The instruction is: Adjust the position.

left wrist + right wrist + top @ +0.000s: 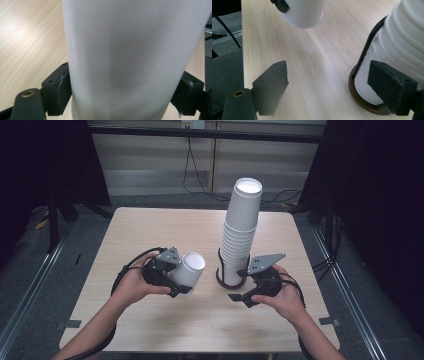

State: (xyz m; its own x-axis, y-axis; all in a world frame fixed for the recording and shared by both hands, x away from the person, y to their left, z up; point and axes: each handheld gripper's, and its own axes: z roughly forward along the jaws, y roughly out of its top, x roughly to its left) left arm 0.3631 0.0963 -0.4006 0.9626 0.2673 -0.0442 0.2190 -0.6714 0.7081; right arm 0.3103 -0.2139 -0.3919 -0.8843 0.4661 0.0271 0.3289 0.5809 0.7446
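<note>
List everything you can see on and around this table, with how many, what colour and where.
single paper cup: one, white, tilted, clamped in the left hand-held gripper, above the table's left half
stack of paper cups: one tall stack, white, upright in the holder, right of centre
cup holder: one, dark round base with black wire uprights, on the table
table: one, light wood
cables: a few, black, on the floor behind the table
left hand-held gripper: one, black, shut on the single paper cup
right hand-held gripper: one, black, jaws open and empty, beside the cup holder
hands: two, each holding a gripper, near edge
</note>
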